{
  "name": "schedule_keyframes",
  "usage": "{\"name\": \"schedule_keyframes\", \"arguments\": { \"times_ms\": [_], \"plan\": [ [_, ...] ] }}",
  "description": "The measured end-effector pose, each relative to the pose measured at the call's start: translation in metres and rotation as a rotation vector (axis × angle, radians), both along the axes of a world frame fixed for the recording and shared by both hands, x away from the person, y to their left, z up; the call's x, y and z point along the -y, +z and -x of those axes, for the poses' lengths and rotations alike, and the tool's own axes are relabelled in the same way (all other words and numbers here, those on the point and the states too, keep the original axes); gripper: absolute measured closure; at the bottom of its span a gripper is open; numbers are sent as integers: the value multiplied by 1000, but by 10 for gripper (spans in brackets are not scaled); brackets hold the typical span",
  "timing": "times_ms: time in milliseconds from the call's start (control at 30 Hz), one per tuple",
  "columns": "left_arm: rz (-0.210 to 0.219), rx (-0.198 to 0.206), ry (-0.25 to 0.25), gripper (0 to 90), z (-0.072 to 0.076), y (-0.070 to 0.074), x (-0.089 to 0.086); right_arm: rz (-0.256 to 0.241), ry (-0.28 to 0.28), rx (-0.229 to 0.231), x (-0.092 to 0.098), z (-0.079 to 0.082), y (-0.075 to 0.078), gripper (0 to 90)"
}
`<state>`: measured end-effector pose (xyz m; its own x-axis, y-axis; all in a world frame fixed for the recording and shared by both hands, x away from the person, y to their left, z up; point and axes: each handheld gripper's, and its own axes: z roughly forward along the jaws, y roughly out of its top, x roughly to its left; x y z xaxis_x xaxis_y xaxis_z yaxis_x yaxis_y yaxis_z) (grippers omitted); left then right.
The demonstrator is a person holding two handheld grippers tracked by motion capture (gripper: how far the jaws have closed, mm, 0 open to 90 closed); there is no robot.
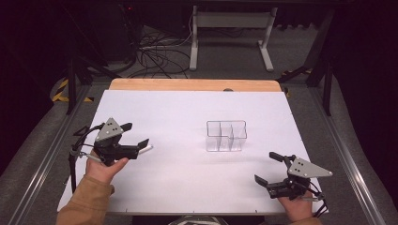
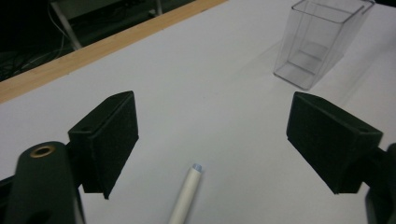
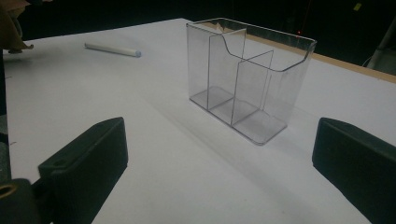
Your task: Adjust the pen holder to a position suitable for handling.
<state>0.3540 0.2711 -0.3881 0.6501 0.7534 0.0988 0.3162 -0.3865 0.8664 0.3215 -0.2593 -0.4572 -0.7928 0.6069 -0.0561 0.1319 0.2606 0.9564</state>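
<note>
A clear plastic organizer [image 1: 226, 136] with several compartments stands upright on the white table [image 1: 187, 178], right of centre. A white pen [image 1: 146, 149] lies flat on the table at the left. My left gripper [image 1: 134, 134] hovers just over the pen's near end, open, with nothing between its jaws. From the left gripper view the pen [image 2: 187, 196] lies on the surface below the wide gap of the left gripper [image 2: 219, 140], and the organizer [image 2: 322, 42] stands far ahead. My right gripper [image 1: 268, 168] is open near the front right; the right gripper view faces the organizer [image 3: 247, 79] and the pen [image 3: 112, 49] beyond.
A wooden strip [image 1: 195, 85] edges the table's far side. Beyond it, on the floor, are a white table frame [image 1: 230, 33] and loose cables [image 1: 155, 58]. A metal rail [image 1: 44, 154] runs along the left side. The person's sleeve [image 1: 87, 201] comes in at bottom left.
</note>
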Motion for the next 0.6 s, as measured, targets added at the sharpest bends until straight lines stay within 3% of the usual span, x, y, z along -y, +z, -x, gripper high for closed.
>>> {"name": "schedule_keyframes", "arguments": {
  "times_ms": [100, 267, 400, 500, 600],
  "plan": [
    [-52, -12, -3, 175, 0, 3, 1, 0, 3, -1, -1, 0, 0, 38],
    [-82, -94, -39, 251, -6, 8, -3, 0, 6, -2, 0, 0, 0, 38],
    [-78, -163, -37, 255, -12, 9, -5, 2, 8, -5, -1, 0, 0, 38],
    [-88, -188, -35, 258, -16, 9, -6, 4, 10, -3, -1, 0, 0, 38],
    [-105, -184, -33, 258, -18, 9, -8, 4, 11, -3, -1, 0, 0, 39]
  ]
}}
